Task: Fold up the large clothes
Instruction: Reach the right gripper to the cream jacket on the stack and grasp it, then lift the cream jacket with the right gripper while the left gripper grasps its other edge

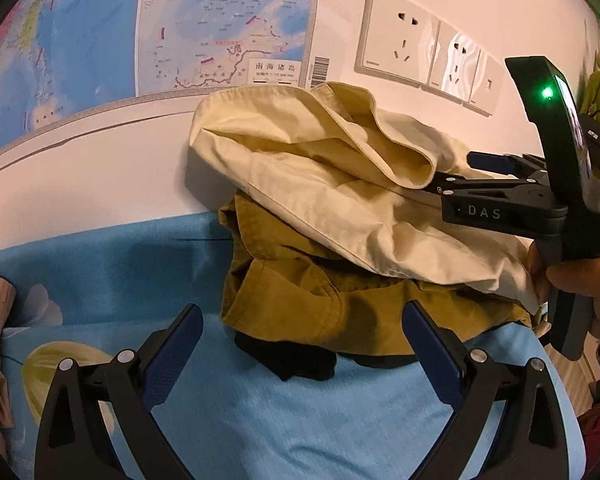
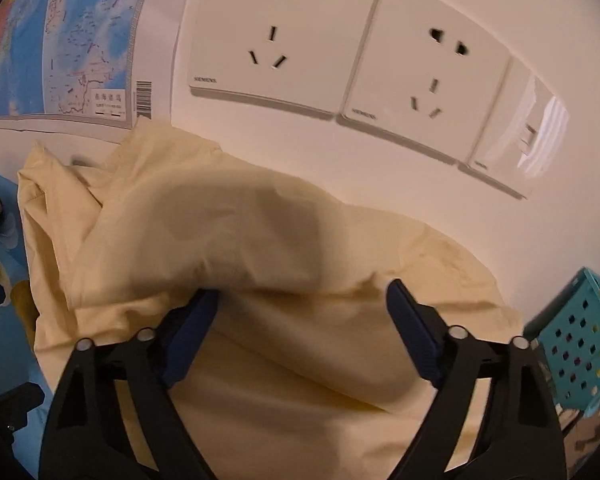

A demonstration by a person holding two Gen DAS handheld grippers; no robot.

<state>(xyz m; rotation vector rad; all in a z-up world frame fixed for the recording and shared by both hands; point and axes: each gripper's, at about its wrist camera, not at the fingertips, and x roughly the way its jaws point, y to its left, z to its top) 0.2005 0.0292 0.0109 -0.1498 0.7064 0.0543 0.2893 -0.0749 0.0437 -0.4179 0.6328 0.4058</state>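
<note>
Where wall sockets loom behind, cream garment atop olive one, both tongs spread.

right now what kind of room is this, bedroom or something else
Probably a bedroom at home: a blue floral bedsheet with clothes on it, a wall map above it, and household wall sockets beside that.

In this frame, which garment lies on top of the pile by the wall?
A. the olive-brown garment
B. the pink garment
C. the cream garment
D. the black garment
C: the cream garment drapes over the olive-brown garment, which in turn covers the black garment; the open right gripper has reached into the cream fabric, while the left gripper hangs open over the blue sheet.
</note>
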